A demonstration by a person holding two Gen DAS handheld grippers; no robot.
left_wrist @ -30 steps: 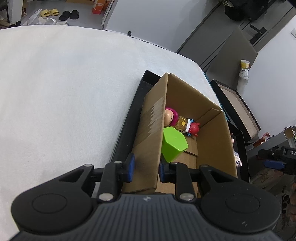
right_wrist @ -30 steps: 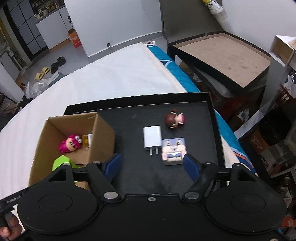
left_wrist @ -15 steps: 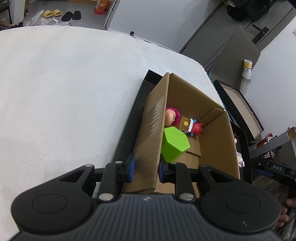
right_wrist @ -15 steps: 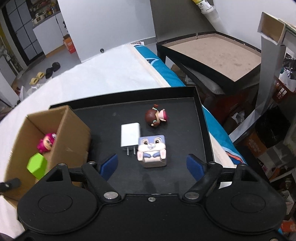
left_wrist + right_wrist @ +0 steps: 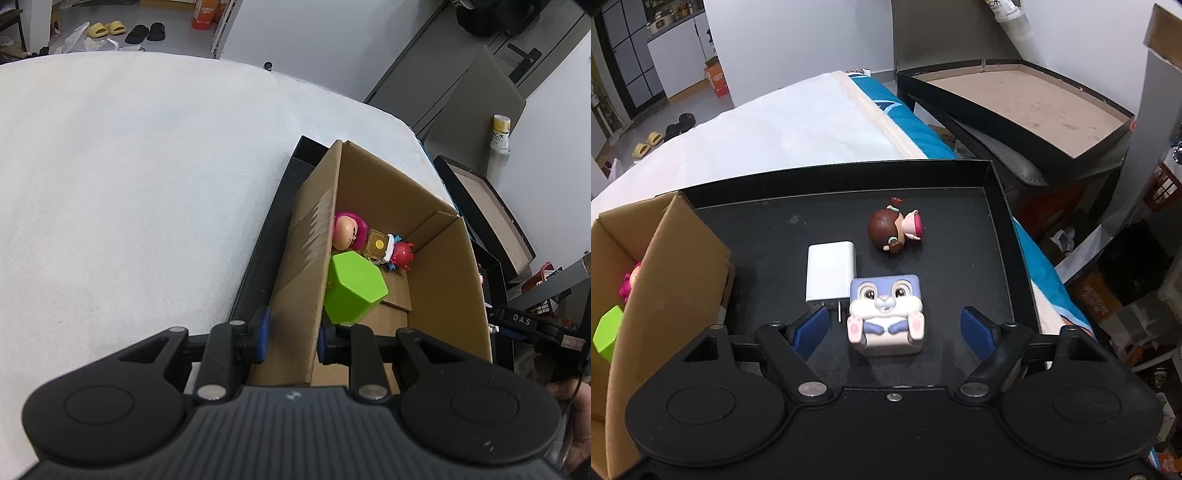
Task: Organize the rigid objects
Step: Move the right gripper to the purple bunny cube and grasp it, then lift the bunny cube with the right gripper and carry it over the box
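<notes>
We have the bunny cube on the black tray, just right of the cardboard box, between our right gripper jaws, closing, not yet touching. Beyond it lie a white charger and brown-haired doll. Our left gripper clenches the box wall. Inside: green block, pink-haired figure, red toy. Three remain.
</notes>
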